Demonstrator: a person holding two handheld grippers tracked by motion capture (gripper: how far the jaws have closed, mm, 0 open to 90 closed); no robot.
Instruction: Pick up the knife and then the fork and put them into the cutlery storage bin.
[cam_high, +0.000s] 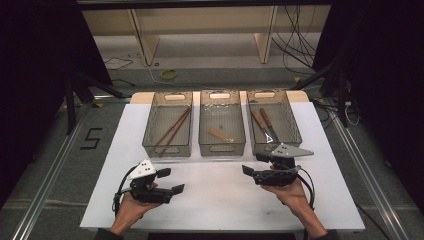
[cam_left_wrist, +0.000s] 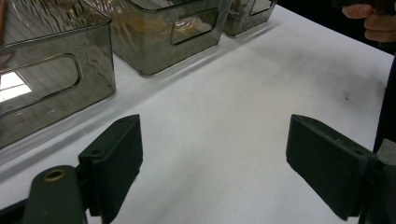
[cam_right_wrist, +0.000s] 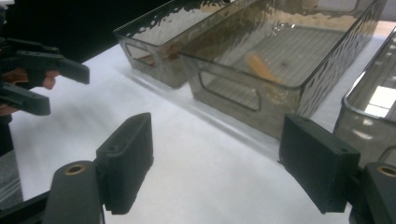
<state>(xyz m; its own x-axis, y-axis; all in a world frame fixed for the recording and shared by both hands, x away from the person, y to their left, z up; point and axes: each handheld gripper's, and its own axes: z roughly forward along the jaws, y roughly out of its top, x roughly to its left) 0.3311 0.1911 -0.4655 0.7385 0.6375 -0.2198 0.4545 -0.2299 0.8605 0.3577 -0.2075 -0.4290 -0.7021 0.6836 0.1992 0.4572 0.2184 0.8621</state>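
Three clear grey bins stand in a row at the back of the white table (cam_high: 220, 200). The left bin (cam_high: 167, 148) holds two long brown sticks (cam_high: 174, 129). A small wooden piece (cam_high: 220, 135) lies in the middle bin (cam_high: 222, 146), also seen as the wooden piece (cam_right_wrist: 264, 67). Two brown-handled utensils (cam_high: 265, 125) lie in the right bin (cam_high: 296, 129). My left gripper (cam_high: 171, 181) (cam_left_wrist: 215, 128) is open over bare table, nothing between its jaws. My right gripper (cam_high: 254, 164) (cam_right_wrist: 215, 123) is open too, low in front of the middle bin (cam_right_wrist: 229, 91).
The person's hands come in from the near edge, one at each side. The left gripper (cam_right_wrist: 42, 70) shows far left in the right gripper view. The table's near half is bare white surface. Cables and wooden shelf legs lie on the floor beyond the table.
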